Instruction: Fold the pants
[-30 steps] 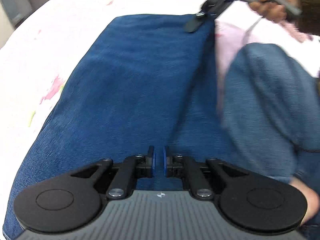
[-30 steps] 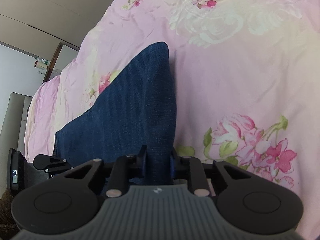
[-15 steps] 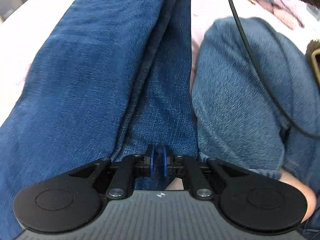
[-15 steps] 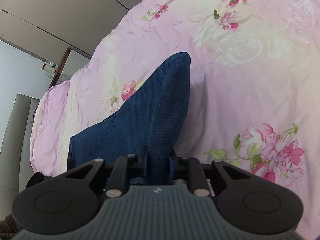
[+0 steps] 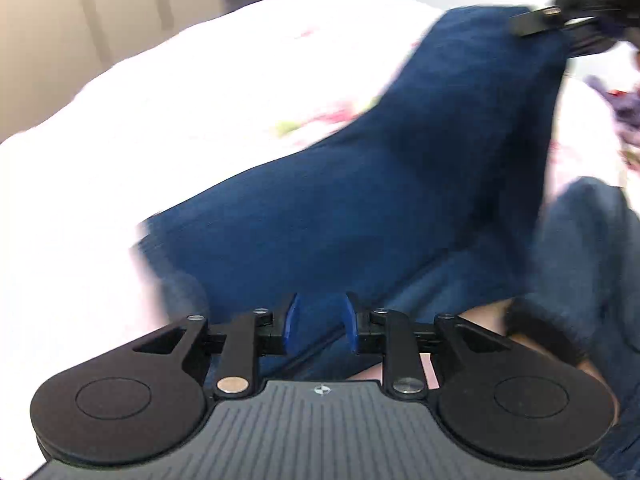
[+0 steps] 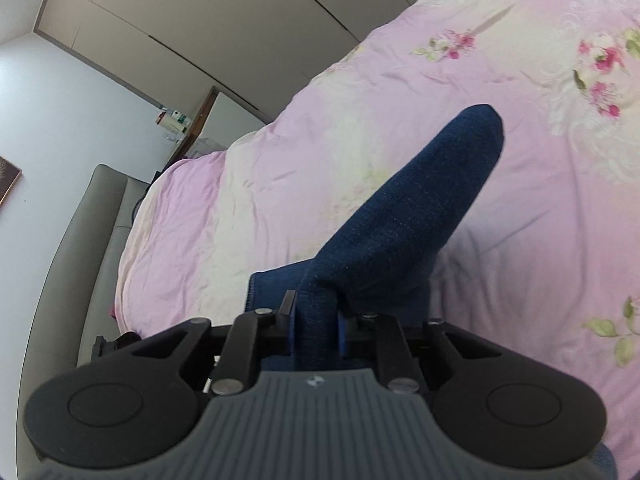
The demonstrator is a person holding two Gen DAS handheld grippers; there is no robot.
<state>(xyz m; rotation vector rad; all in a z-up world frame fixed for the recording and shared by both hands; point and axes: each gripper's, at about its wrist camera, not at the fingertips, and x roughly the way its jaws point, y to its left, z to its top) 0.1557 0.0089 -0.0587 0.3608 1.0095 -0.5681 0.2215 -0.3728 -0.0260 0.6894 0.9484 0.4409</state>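
A pink floral bedspread [image 6: 500,240] covers the bed. The dark blue jeans [image 6: 404,216] rise off it, one folded end pinched tight in the right gripper [image 6: 316,330]. The left gripper [image 5: 320,320] has just been spreading its jaws, with denim behind them and nothing gripped. I'd carry the raised end across evenly, edges matched.

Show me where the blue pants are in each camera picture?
Left wrist view: the blue pants fill the middle, rising to the upper right corner, where the right gripper pinches them.
Right wrist view: the blue pants stretch from the right gripper toward centre right.
Shared landmark: the pink flowered bedcover.
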